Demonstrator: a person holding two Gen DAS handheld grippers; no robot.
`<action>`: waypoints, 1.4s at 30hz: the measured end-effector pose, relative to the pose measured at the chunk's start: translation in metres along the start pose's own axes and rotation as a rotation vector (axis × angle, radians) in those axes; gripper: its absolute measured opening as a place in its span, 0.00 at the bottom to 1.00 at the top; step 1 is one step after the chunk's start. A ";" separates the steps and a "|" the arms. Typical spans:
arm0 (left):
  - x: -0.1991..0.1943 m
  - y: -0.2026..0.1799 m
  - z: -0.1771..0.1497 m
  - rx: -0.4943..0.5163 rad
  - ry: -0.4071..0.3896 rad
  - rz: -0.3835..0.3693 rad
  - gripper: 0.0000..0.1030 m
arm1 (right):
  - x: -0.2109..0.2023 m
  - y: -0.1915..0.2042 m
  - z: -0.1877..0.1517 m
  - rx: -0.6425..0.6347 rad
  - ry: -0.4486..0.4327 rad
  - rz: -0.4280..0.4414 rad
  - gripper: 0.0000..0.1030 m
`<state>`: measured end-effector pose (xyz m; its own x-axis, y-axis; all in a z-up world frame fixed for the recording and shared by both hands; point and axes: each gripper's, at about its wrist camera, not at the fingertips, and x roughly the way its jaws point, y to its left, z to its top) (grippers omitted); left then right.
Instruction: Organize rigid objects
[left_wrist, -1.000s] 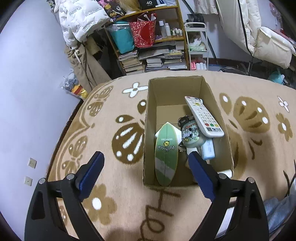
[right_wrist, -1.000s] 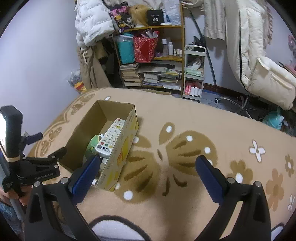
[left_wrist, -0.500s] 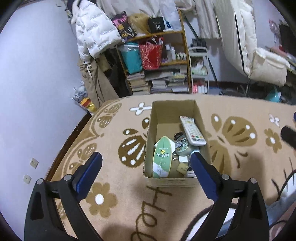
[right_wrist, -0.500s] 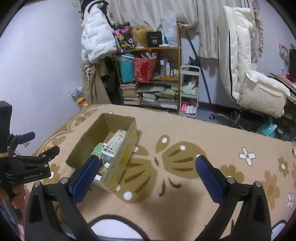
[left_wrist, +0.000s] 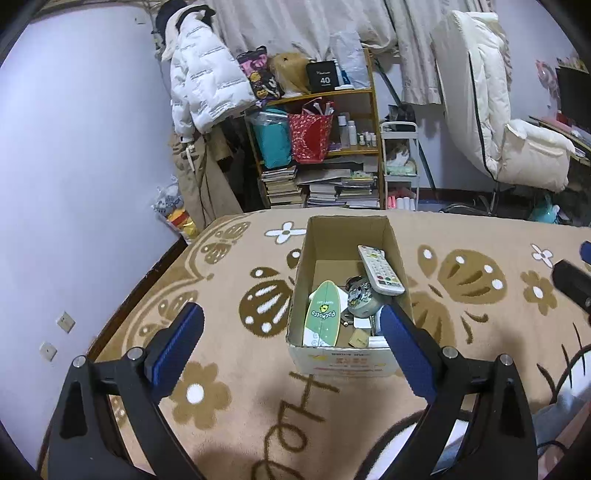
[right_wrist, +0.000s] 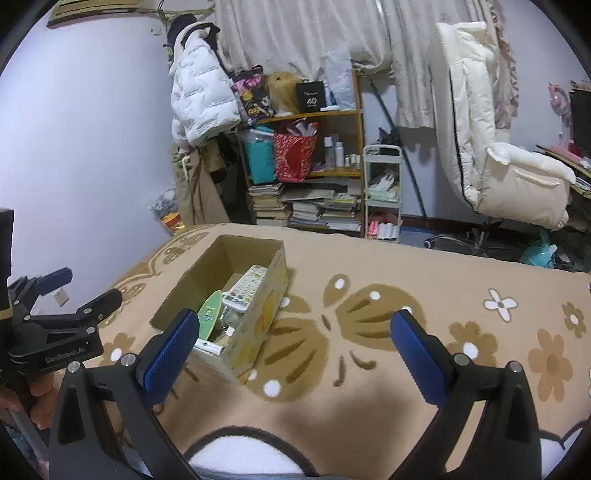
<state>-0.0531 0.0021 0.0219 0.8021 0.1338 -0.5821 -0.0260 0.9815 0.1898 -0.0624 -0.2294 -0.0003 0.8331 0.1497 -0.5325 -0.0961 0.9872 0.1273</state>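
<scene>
Above, both grippers hovering over the rug.
Left gripper and right gripper are gaping wide, empty, facing the cardboard box.

We find the cardboard box on the carpet, the remote control and small board inside it, the bookshelf behind.

- The right tongs hang empty above the tan patterned rug, blue pads spread wide.
- A cardboard box sits on the rug, left of centre.
- Inside it, a white remote leans on the near wall beside a green board-shaped item.
- The left tongs show at the left edge, a hand beneath.
- A cluttered bookshelf stands behind.
</scene>
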 end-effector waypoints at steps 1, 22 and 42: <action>-0.001 0.002 -0.001 -0.007 -0.001 0.003 0.93 | -0.002 -0.002 -0.002 0.010 -0.012 -0.013 1.00; 0.010 0.010 -0.009 -0.041 0.028 -0.030 0.93 | 0.005 -0.007 -0.007 0.015 0.019 -0.014 1.00; 0.014 0.006 -0.007 -0.046 0.052 -0.025 0.94 | -0.002 -0.005 -0.008 0.006 0.009 -0.004 1.00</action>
<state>-0.0464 0.0110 0.0093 0.7707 0.1146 -0.6269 -0.0342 0.9897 0.1388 -0.0677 -0.2337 -0.0065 0.8286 0.1458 -0.5406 -0.0891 0.9875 0.1299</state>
